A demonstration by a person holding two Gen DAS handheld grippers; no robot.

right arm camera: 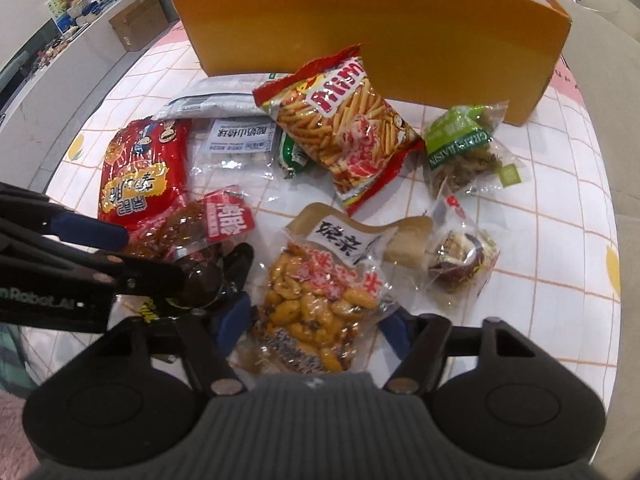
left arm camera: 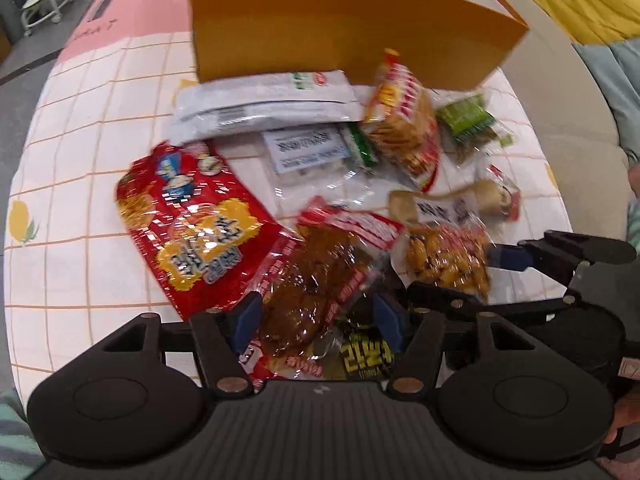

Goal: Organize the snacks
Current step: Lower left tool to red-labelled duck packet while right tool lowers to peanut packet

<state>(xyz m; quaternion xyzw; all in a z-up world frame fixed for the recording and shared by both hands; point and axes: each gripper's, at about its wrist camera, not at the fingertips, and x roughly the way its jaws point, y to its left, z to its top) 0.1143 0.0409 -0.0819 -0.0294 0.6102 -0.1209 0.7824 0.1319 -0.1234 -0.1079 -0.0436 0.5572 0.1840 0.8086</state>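
White cloth with an orange grid and small yellow fruit prints (right arm camera: 560, 216) covers the table under my two tools. Nearest, my left gripper (left arm camera: 316, 320) straddles a clear, crinkly pouch of dark brown glazed pieces with a red label (left arm camera: 312, 280); its blue pads stand apart on either side, and I cannot tell if they touch the film. My right gripper (right arm camera: 312, 320) sits likewise over a transparent bag of glossy yellow-orange nuggets (right arm camera: 316, 304) bearing a white label with black brush characters, jaws apart around it. Beyond lie a shiny red foil packet with cartoon figures and yellow lettering (right arm camera: 144, 172), a clear packet of pale balls with a printed white sticker (right arm camera: 236, 148), and a wrapped round chocolate-coloured cake (right arm camera: 460, 264). Farther off are a puffy red-and-yellow bag of stick crisps reading "Mimi" (right arm camera: 348, 124) and a clear bag marked "GREEN RAISIN" (right arm camera: 460, 148). At the back stands an open orange cardboard box (right arm camera: 400, 28).
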